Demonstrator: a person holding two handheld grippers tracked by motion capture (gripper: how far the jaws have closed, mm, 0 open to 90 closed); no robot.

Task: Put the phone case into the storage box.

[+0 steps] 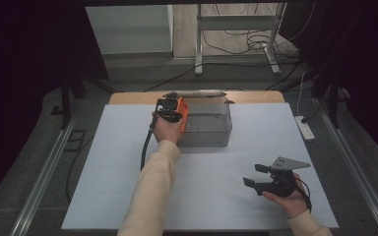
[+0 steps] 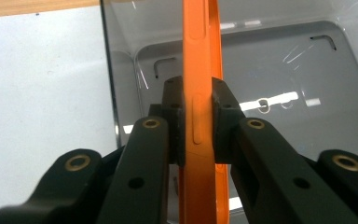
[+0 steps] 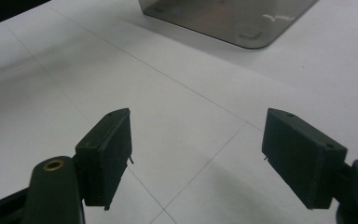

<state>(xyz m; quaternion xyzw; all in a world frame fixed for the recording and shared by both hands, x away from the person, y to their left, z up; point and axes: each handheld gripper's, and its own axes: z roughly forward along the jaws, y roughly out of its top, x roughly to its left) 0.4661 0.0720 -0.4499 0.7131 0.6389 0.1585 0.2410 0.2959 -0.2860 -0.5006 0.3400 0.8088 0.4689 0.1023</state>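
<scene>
My left gripper (image 1: 173,110) is shut on a thin orange phone case (image 2: 200,84), held edge-on between its pads. It hangs over the left end of a clear grey plastic box (image 1: 211,129) that stands at the back middle of the table. In the left gripper view the box's bare floor (image 2: 279,70) lies behind the orange phone case (image 1: 182,109). My right gripper (image 1: 257,175) rests low at the front right of the white table, its jaws wide apart with nothing between them. Its black pads (image 3: 109,149) frame bare tabletop, and a corner of the clear box (image 3: 233,21) shows far off.
A white mat (image 1: 128,162) covers the table, with a wooden edge (image 1: 128,97) at the back. A long thin object (image 1: 197,93) lies behind the box. A white power strip (image 1: 305,127) sits off the right side. Metal stand legs and cables (image 1: 236,44) are on the floor beyond.
</scene>
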